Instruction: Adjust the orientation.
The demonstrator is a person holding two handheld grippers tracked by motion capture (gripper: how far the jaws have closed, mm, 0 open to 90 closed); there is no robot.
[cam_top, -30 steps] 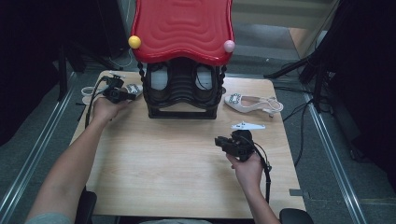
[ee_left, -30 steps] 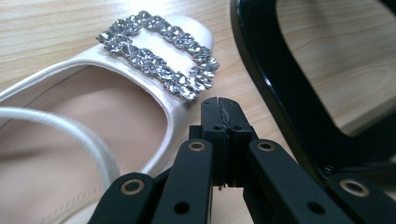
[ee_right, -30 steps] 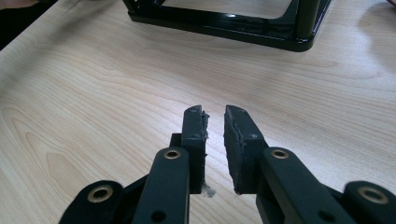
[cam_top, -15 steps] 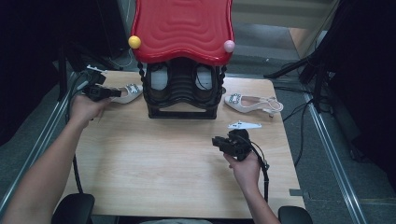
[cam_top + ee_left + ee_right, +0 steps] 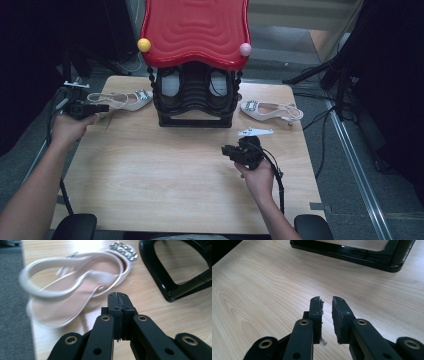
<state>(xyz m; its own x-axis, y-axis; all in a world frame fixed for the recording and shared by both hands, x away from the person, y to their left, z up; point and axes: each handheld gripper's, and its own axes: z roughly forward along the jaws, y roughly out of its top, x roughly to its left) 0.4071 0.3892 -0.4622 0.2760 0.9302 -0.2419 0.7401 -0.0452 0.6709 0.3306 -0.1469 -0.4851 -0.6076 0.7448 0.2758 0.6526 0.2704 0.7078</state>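
Note:
A beige slingback sandal with a jewelled toe lies at the table's far left, beside a black rack under a red wavy top. My left gripper hovers at the table's left edge, its tips pointing at the sandal's heel end, shut and holding nothing. In the left gripper view the shut jaws sit just short of the blurred sandal. A matching sandal lies right of the rack. My right gripper is over bare wood in front of the rack, slightly open and empty.
The wooden table has bare boards in front of the rack. A yellow ball and a pink ball sit on the red top's corners. Grey carpet and cables surround the table; metal rails run along the right side.
My left hand has moved left from beside the rack to the table's left edge, uncovering the left sandal. The right hand has stayed put.

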